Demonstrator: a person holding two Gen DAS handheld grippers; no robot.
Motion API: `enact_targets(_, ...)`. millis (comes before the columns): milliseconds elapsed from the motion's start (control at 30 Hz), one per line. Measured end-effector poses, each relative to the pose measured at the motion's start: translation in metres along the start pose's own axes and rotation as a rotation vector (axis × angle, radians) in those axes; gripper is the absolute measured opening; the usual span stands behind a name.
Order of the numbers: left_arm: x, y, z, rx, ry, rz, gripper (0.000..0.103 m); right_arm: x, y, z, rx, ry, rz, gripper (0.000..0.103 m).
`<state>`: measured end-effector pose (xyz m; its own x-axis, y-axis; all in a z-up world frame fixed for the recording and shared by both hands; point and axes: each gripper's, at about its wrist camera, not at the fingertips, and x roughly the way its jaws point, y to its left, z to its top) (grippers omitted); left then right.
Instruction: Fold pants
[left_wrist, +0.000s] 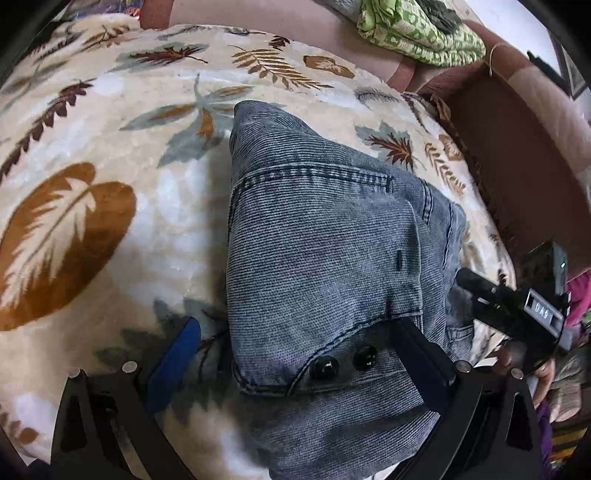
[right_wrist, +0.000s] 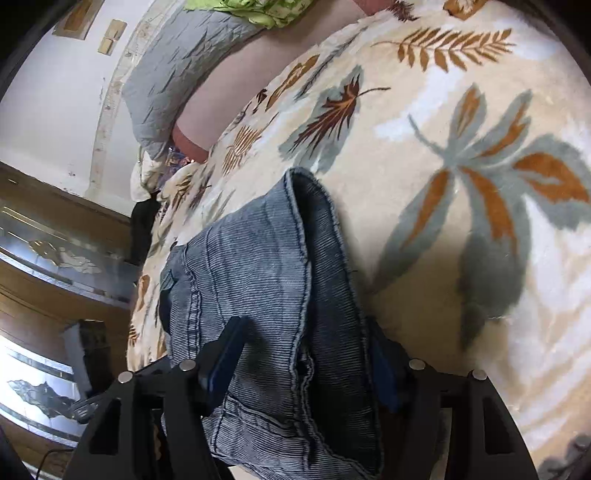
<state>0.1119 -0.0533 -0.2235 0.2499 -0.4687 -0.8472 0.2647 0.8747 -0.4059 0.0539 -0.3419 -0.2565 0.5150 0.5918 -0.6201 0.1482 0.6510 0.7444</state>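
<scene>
Blue-grey denim pants (left_wrist: 325, 251) lie folded in a thick stack on a cream blanket with a leaf print (left_wrist: 110, 147). The waistband with two black buttons (left_wrist: 343, 363) faces me in the left wrist view. My left gripper (left_wrist: 297, 325) is open and straddles that waistband; its left pad (left_wrist: 177, 354) is clear of the cloth. In the right wrist view the pants (right_wrist: 258, 266) run between the wide-set fingers of my right gripper (right_wrist: 306, 325), which is open over the fold. The right gripper's black housing (left_wrist: 539, 314) shows at the pants' right edge.
A green patterned cloth (left_wrist: 417, 29) and a grey pillow (right_wrist: 177, 74) lie at the head of the bed. The blanket (right_wrist: 461, 110) ends at a brown bed side (left_wrist: 517, 158). A wooden wardrobe with mirrored panels (right_wrist: 55, 258) stands beyond the bed's edge.
</scene>
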Motion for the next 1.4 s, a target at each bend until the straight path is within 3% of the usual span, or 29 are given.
enact_targets(67, 0.0, -0.001, 0.0, 0.005, -0.007, -0.005, 0.103, 0.005, 0.002, -0.003, -0.005, 0.039, 0.057, 0.069)
enact_targets(133, -0.001, -0.004, -0.002, 0.018, -0.019, -0.008, 0.099, 0.008, 0.008, -0.006, -0.038, 0.046, 0.054, 0.069)
enact_targets(167, -0.002, -0.004, -0.003, 0.021, -0.021, -0.016, 0.095, 0.008, 0.01, -0.008, -0.05, 0.043, 0.052, 0.068)
enact_targets(200, -0.002, -0.005, -0.003, 0.021, -0.018, -0.029, 0.086, 0.009, 0.012, -0.009, -0.054, 0.042, 0.054, 0.066)
enact_targets(267, -0.003, -0.007, -0.003, 0.02, -0.019, -0.041, 0.079, 0.009, 0.014, -0.011, -0.061, 0.038, 0.037, 0.044)
enact_targets(367, -0.004, -0.011, -0.003, 0.039, -0.026, -0.029, 0.07, 0.009, 0.016, -0.014, -0.072, 0.017, 0.003, 0.029)
enact_targets(433, -0.007, -0.012, -0.003, 0.039, -0.042, -0.032, 0.056, 0.003, 0.019, -0.017, -0.113, -0.002, -0.014, 0.026)
enact_targets(633, -0.017, -0.02, -0.004, 0.073, -0.072, -0.021, 0.04, -0.003, 0.041, -0.022, -0.206, -0.067, -0.048, 0.023)
enact_targets(767, -0.014, -0.025, -0.004, 0.107, -0.054, 0.029, 0.041, 0.008, 0.037, -0.02, -0.191, -0.018, -0.106, 0.024)
enact_targets(867, -0.011, -0.021, -0.005, 0.091, -0.058, 0.075, 0.063, 0.002, 0.024, -0.015, -0.125, -0.007, -0.061, 0.033)
enact_targets(900, -0.01, -0.018, -0.005, 0.074, -0.056, 0.108, 0.076, 0.002, 0.021, -0.014, -0.11, -0.005, -0.067, 0.035)
enact_targets(933, -0.009, -0.016, -0.006, 0.066, -0.055, 0.12, 0.081, 0.001, 0.019, -0.013, -0.108, -0.009, -0.086, 0.041)
enact_targets(1067, -0.006, -0.005, -0.005, 0.024, -0.035, 0.064, 0.081, 0.002, 0.017, -0.013, -0.123, -0.006, -0.1, 0.047)
enact_targets(1167, -0.005, -0.005, -0.006, 0.002, -0.031, 0.027, 0.079, 0.008, 0.016, -0.013, -0.108, 0.004, -0.083, 0.049)
enact_targets(1233, -0.005, -0.011, -0.008, 0.029, -0.042, 0.002, 0.058, 0.012, 0.02, -0.015, -0.129, 0.017, -0.066, 0.049)
enact_targets(1267, -0.007, -0.014, -0.009, 0.038, -0.047, 0.003, 0.058, 0.013, 0.023, -0.017, -0.149, 0.02, -0.057, 0.048)
enact_targets(1367, -0.011, -0.021, -0.011, 0.065, -0.067, 0.014, 0.043, 0.012, 0.038, -0.023, -0.235, -0.008, -0.094, 0.031)
enact_targets(1400, -0.014, -0.022, -0.011, 0.066, -0.074, 0.011, 0.038, 0.01, 0.04, -0.024, -0.25, -0.021, -0.097, 0.03)
